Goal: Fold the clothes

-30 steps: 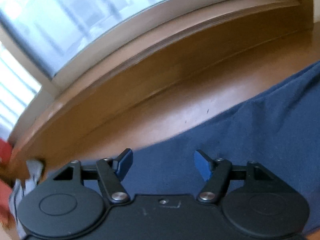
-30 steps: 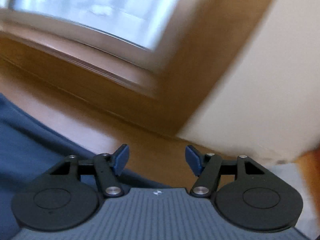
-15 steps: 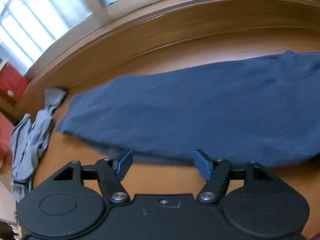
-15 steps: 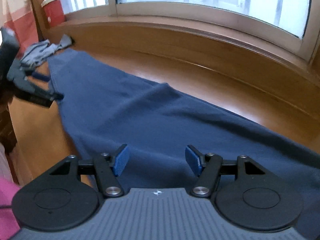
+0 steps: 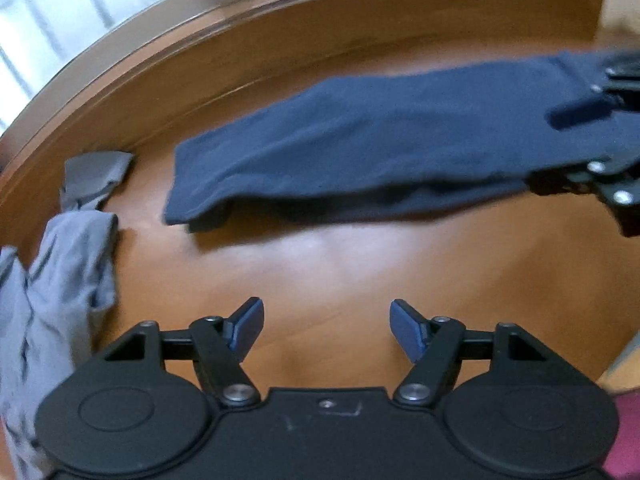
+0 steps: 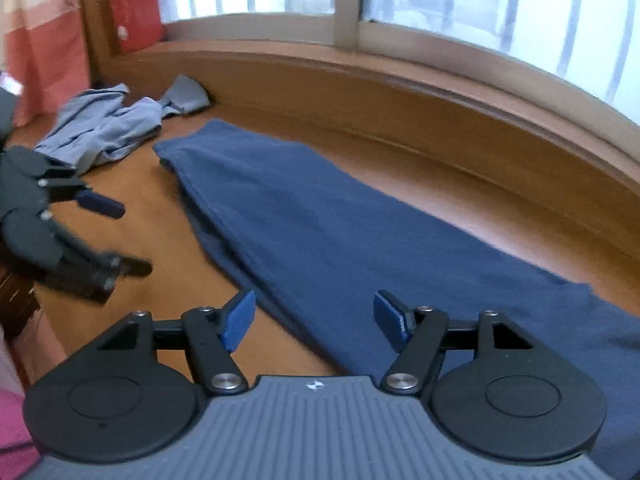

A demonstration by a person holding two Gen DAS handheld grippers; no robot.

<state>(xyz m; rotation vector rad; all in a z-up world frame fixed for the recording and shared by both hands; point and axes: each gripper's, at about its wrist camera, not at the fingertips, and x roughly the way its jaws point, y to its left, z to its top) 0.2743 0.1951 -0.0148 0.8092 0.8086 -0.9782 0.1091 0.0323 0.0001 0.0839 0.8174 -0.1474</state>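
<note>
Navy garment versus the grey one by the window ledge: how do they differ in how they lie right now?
The navy garment lies spread long and mostly flat; the grey garment is bunched and crumpled. The navy one is dark and looks the larger; the grey one is pale. The navy one stretches along the wooden surface towards the right claw; the grey one lies past its far end. Both rest on that surface, held by no claw.

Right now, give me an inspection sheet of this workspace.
Surface: wooden floor, bare in front of the left gripper.
Job's things: navy garment lying flat and long below the window.
Clutter: grey clothes crumpled past its far end.
Grippers: left gripper open, empty, over floor; right gripper open, empty, over the garment's edge.
Cables: nothing seen.
Surroundings: window, wooden sill, red container.
</note>
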